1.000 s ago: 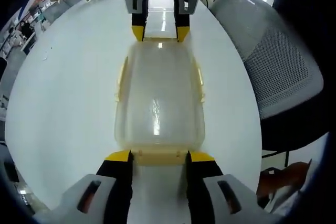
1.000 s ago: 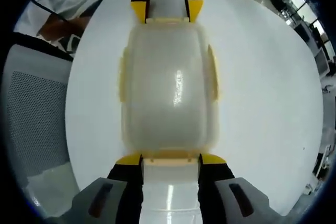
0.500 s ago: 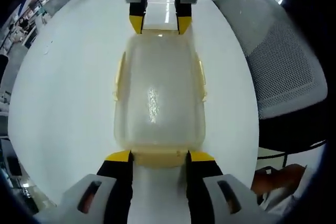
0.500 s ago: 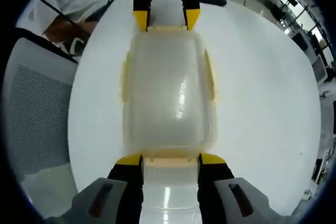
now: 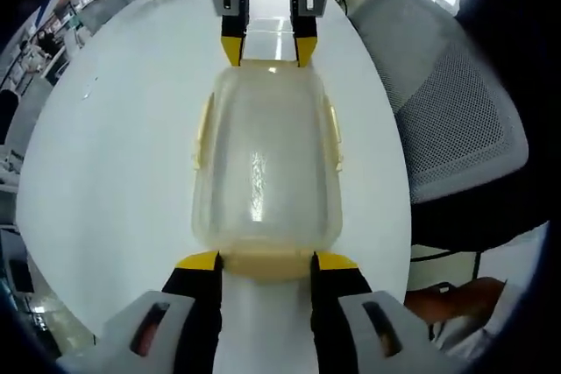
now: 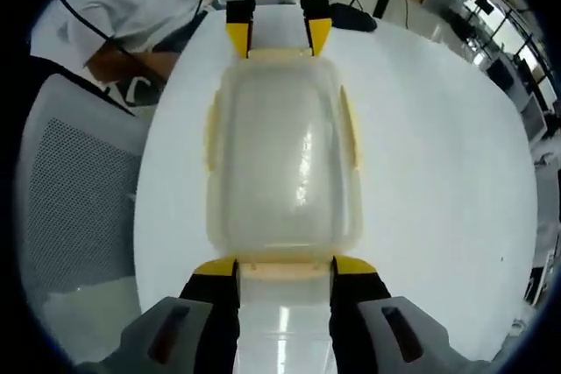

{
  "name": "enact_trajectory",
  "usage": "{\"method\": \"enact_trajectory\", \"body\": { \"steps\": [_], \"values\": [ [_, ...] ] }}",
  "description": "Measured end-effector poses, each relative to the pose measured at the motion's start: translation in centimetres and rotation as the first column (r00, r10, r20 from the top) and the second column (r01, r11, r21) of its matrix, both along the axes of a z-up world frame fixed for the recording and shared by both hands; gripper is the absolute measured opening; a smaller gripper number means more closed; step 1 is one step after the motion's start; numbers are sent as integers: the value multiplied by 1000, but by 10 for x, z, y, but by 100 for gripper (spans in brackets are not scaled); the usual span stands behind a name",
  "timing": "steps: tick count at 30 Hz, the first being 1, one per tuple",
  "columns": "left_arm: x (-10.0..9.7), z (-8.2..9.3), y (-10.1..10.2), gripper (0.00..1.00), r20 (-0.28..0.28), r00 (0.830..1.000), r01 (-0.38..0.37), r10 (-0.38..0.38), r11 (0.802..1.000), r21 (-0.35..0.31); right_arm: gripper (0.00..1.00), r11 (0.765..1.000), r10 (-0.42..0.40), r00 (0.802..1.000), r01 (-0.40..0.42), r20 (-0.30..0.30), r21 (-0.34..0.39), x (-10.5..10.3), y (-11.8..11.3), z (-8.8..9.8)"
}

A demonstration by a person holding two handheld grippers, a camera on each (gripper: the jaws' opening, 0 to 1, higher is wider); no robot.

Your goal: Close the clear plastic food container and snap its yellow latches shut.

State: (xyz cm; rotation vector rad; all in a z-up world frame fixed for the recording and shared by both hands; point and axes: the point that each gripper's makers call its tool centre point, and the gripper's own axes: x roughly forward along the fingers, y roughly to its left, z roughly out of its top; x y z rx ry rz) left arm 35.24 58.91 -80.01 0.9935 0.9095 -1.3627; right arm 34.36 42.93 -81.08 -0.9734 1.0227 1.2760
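Resting on a round white tabletop (image 5: 114,146), a lidded clear plastic food container (image 5: 266,164) sits between left claw (image 5: 266,262) and right claw (image 6: 285,267), each spread apart around an end yellow latch (image 5: 266,262).

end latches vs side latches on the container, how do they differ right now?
Each end latch sits between the yellow tips of a gripper: left gripper, right gripper. The side latches have nothing on them. The end latches cross the container's short ends; the side latches run along its long edges. All are pale yellow.
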Motion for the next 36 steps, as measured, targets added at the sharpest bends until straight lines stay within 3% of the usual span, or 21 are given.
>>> {"method": "enact_trajectory", "body": {
  "steps": [12, 36],
  "values": [
    [0, 11, -1, 38, 12, 1000, -15, 15, 1000, -10, 38, 1000, 12, 1000, -12, 18, 25, 2, -1, 16],
    [2, 22, 0, 38, -9, 1000, -24, 24, 1000, -16, 38, 999, 14, 1000, -13, -10, 44, 4, 1, 34]
  ]
}}
